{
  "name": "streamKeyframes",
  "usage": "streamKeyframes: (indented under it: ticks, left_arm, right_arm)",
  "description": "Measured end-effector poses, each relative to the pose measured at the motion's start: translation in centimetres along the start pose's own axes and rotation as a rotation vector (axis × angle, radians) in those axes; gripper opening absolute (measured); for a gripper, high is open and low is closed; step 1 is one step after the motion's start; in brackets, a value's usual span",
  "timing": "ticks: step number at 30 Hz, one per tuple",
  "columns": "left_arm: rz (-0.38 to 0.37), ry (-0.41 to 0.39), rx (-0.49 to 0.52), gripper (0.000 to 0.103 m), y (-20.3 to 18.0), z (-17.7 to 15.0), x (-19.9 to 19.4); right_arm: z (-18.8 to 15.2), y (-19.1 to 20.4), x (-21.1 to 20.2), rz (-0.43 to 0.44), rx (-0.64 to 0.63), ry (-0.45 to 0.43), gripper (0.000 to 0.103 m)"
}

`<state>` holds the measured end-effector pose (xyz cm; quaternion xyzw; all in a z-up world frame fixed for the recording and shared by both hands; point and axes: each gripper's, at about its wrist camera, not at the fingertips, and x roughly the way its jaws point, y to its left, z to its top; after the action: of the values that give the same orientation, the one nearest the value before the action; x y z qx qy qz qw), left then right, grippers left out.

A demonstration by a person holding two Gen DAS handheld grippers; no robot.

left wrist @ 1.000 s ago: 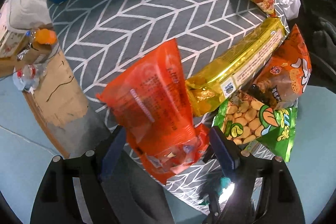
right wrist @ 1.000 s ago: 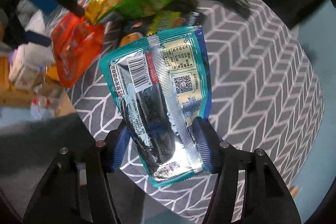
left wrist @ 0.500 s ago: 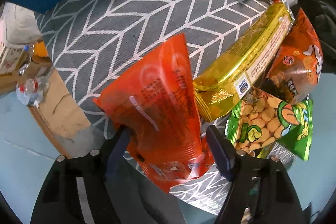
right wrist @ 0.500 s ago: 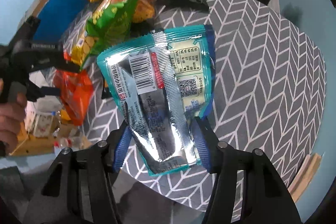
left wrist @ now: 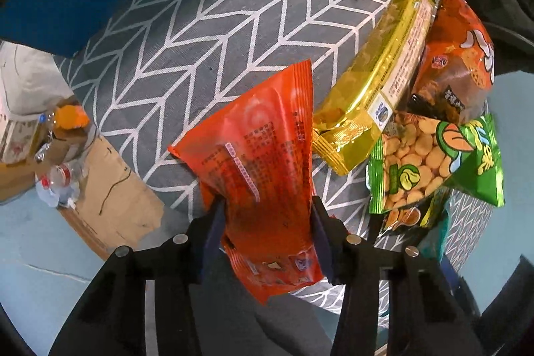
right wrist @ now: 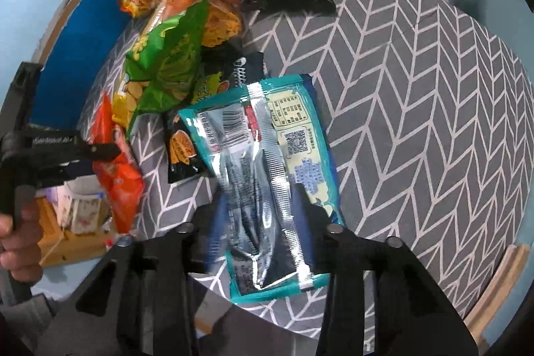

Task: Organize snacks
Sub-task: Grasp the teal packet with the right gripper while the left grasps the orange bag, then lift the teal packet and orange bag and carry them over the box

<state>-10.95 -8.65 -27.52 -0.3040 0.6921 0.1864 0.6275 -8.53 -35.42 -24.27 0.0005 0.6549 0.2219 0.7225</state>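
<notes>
My left tool (left wrist: 265, 216) is closing on the orange packet (left wrist: 263, 162); my right tool (right wrist: 257, 206) pinches the teal packet (right wrist: 267, 175) above the surface (right wrist: 417, 89). Slick foil could slip from either tool and drop onto the pile ahead.

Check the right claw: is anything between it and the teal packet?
Nothing visible. The teal packet already sits between the right claw's fingers, which pinch its lower part, above the patterned cushion. The snack pile lies off to the side.
</notes>
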Motion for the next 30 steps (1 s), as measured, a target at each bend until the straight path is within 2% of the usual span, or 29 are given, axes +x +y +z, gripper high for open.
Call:
streamKeyframes:
  ticks: [1,2,3,13,15,17,19,23,25,30]
  left_arm:
    - [0.003,0.001,0.007,0.049,-0.1,0.0,-0.2]
    - [0.006,0.001,0.015,0.049,0.0,0.0,-0.2]
    - [0.007,0.001,0.019,0.049,-0.1,0.0,-0.3]
    - [0.016,-0.012,0.069,0.044,-0.9,-0.6,-1.4]
    - [0.010,-0.012,0.071,0.044,-1.2,-0.6,-1.4]
    - [0.006,-0.006,0.065,0.044,-1.1,-0.4,-1.1]
    - [-0.006,0.003,0.048,0.047,-0.5,-0.3,-0.4]
    - [0.008,0.021,0.015,0.058,-0.6,0.0,0.4]
    - [0.014,0.040,-0.001,0.070,-0.6,0.1,0.9]
    - [0.039,0.046,-0.014,0.071,-0.5,0.2,1.5]
  right_arm:
    - [0.1,0.1,0.2,-0.007,0.006,0.008,0.056]
    - [0.4,0.0,0.5,-0.023,0.010,0.020,0.070]
    - [0.5,0.1,0.7,-0.040,0.011,0.025,0.077]
    - [1.7,0.8,4.3,-0.113,-0.043,0.060,0.077]
    - [1.7,0.9,4.4,-0.127,-0.050,0.049,0.066]
    - [2.0,1.0,4.3,-0.113,-0.050,0.038,0.062]
    - [1.9,1.0,3.9,-0.103,-0.049,0.023,0.056]
    - [1.8,0.5,3.4,-0.092,-0.038,0.016,0.055]
    - [1.4,0.3,3.1,-0.091,-0.030,0.009,0.055]
    - [0.4,0.0,1.6,-0.075,-0.010,-0.006,0.055]
